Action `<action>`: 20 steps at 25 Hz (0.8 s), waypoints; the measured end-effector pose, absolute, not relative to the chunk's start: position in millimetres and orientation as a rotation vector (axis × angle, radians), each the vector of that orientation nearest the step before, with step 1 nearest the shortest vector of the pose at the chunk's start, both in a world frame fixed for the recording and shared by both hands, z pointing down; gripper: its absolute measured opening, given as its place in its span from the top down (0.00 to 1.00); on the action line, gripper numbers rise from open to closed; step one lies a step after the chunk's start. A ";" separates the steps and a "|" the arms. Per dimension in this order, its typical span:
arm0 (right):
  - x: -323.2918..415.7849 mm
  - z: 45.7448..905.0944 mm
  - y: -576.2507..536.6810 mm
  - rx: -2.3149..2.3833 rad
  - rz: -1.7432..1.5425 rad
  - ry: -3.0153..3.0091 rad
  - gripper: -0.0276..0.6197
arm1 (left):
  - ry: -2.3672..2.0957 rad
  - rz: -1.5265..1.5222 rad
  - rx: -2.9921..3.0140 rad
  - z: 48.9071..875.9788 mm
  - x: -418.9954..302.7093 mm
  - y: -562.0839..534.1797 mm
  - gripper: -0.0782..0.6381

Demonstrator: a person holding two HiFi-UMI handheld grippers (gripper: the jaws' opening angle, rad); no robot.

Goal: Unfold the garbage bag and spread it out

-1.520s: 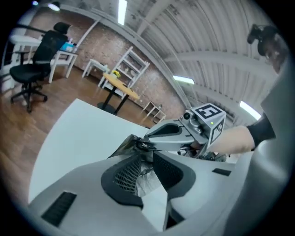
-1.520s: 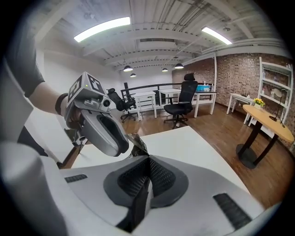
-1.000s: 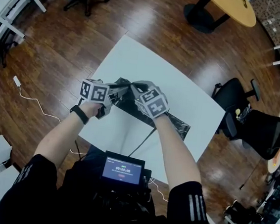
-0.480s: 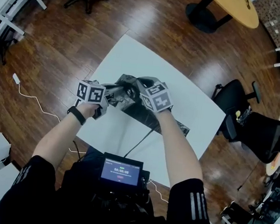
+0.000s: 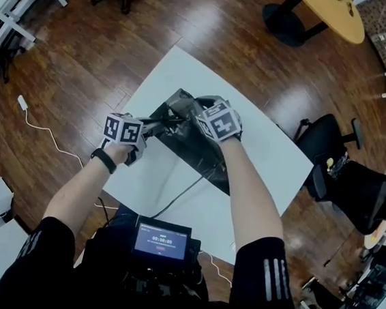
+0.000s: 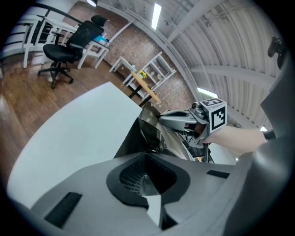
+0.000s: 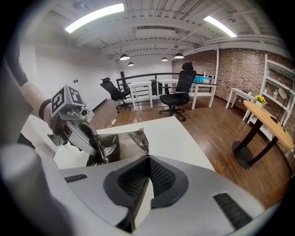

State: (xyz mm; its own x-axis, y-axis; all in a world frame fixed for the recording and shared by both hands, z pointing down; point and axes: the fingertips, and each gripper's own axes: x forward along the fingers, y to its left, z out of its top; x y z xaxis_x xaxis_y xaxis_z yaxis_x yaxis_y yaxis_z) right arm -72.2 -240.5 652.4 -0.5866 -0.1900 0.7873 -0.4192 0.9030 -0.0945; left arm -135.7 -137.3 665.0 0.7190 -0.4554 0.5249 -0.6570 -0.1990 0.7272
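Note:
The black garbage bag (image 5: 192, 145) lies crumpled on the white table (image 5: 268, 158), and both grippers hold its upper end off the surface. At the bag's left edge my left gripper (image 5: 161, 122) is shut on a fold of the film. My right gripper (image 5: 199, 105) pinches the far top edge. In the left gripper view the bag (image 6: 150, 131) runs from my left gripper (image 6: 148, 157) up to the right gripper (image 6: 177, 120). The right gripper view shows a shiny flap of the bag (image 7: 131, 138) rising from my right gripper (image 7: 148, 157), with the left gripper (image 7: 94, 140) gripping its other side.
A thin black cable (image 5: 183, 192) crosses the table's near part toward the chest-mounted screen (image 5: 161, 240). Office chairs (image 5: 354, 188) stand on the wooden floor to the right, and a round wooden table (image 5: 331, 11) stands beyond. A white cord (image 5: 41, 131) trails on the floor to the left.
The two grippers have drawn apart, the right one moving away and to the right, the left one sinking. The bag has opened wider between them and its right tail has pulled in.

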 end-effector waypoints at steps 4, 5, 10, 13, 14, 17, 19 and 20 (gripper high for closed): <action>-65.3 674.0 -252.2 0.434 0.334 -2.160 0.95 | -0.910 0.233 1.801 675.9 -142.9 -139.9 0.89; -62.7 679.2 -255.1 0.444 0.336 -2.151 0.95 | -0.915 0.234 1.797 677.9 -142.9 -140.5 0.89; -49.1 698.8 -264.0 0.520 0.416 -2.141 0.82 | -0.930 0.274 1.776 690.1 -142.8 -139.3 0.89; -47.2 685.1 -261.1 0.537 0.518 -2.210 0.73 | -0.935 0.278 1.771 692.6 -141.6 -139.0 0.89; -43.8 680.9 -260.1 0.546 0.556 -2.232 0.70 | -0.935 0.277 1.768 693.2 -141.0 -138.8 0.89; -32.6 667.5 -259.1 0.574 0.646 -2.301 0.69 | -0.933 0.286 1.765 695.1 -143.3 -136.9 0.89; -22.6 658.3 -258.6 0.593 0.718 -2.334 0.67 | -0.937 0.300 1.764 695.7 -146.4 -135.6 0.89; -15.3 654.2 -258.8 0.608 0.755 -2.347 0.67 | -0.938 0.308 1.764 695.8 -147.0 -135.1 0.89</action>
